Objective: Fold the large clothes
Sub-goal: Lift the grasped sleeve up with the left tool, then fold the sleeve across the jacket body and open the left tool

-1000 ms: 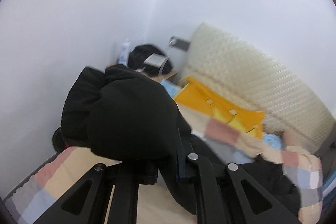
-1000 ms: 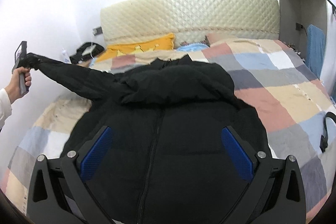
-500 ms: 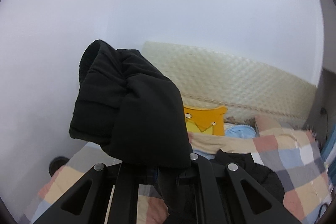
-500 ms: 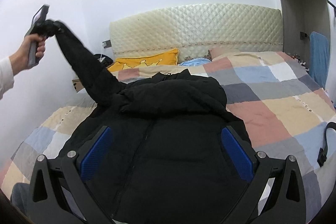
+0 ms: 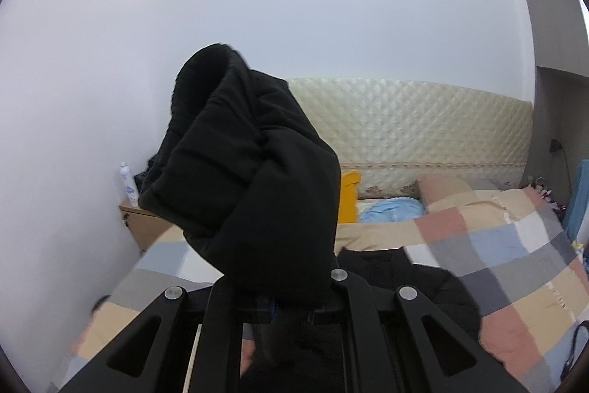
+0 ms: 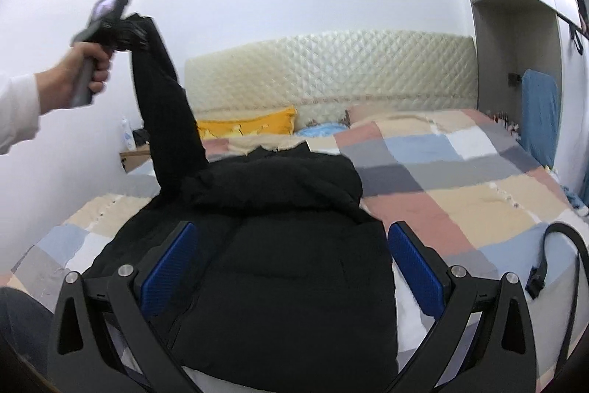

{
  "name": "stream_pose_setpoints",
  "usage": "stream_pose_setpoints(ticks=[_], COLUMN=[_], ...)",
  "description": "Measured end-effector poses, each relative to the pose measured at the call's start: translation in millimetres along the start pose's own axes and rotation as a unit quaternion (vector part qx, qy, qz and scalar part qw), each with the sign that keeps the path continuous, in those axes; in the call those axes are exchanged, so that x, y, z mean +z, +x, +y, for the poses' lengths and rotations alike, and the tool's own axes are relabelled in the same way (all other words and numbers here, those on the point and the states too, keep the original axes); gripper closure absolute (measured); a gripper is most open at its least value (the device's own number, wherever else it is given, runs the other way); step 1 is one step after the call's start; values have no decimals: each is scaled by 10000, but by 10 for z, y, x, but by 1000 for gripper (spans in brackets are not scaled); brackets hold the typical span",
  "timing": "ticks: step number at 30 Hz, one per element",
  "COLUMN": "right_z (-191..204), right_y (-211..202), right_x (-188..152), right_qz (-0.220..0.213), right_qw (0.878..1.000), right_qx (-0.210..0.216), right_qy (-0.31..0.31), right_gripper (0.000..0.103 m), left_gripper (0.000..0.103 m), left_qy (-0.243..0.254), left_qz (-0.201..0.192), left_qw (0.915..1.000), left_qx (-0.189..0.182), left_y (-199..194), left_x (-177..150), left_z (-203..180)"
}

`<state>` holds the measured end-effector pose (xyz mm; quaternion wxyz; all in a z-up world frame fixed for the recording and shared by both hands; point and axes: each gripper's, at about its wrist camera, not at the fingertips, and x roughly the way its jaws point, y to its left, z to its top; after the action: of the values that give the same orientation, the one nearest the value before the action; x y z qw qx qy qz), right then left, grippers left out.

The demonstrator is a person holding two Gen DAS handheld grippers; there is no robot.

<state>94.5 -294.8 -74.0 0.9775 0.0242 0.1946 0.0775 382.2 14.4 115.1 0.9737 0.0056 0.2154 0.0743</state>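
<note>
A black puffer jacket (image 6: 279, 245) lies front up on the checked bedspread (image 6: 460, 179), collar toward the headboard. My left gripper (image 5: 291, 308) is shut on the jacket's left sleeve (image 5: 243, 194) near the cuff. In the right wrist view it (image 6: 121, 24) holds the sleeve (image 6: 165, 120) high above the bed's left side. My right gripper (image 6: 291, 260) is open and empty, its blue pads (image 6: 412, 260) spread over the jacket's body.
A quilted cream headboard (image 6: 331, 69) stands at the back. A yellow pillow (image 6: 250, 126) and a blue cloth (image 6: 320, 129) lie below it. A bedside cabinet (image 5: 147, 223) with a bottle (image 5: 127, 183) stands left. A black strap (image 6: 567, 256) lies at right.
My left gripper has lifted the sleeve from out to the left to high above the bed, swinging it toward the jacket's body. My right gripper stayed open and moved little.
</note>
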Motion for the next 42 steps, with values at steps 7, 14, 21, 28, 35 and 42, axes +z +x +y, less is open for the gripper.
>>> stream_pose_setpoints(ticks=[7,14,21,28,35,42], right_z=[-66,-199,-439,-599,-742,-826], right_y=[84,140,428,745,979,1098], right_x=[-209,-157,-182,-290,-384,-460], right_qz=[317,278,567,905,1153,1354], right_qw=[9991,9994,9963,9916,9842,9773], right_qx=[135,178,21,-351,-169,-298], right_qy=[-266,110,649,851,1331,1605], right_gripper=[0,0,0,0,0,0], left_gripper=[93,93,93,93,93,92], left_qy=[275,310,347,306,486,624], left_qz=[83,383,760,1144,1438,1358], left_qw=[9962,9888,9786,9714,9662,9697], left_qx=[-828,-1409,-1880,-2059,-2082,-1931], left_y=[201,491,1050,1700,2172,2227], left_x=[-283,-754,-1304,-2037,-2635,-2706], left_z=[-1002,-1769,-2451,-2866,-2951,-2989])
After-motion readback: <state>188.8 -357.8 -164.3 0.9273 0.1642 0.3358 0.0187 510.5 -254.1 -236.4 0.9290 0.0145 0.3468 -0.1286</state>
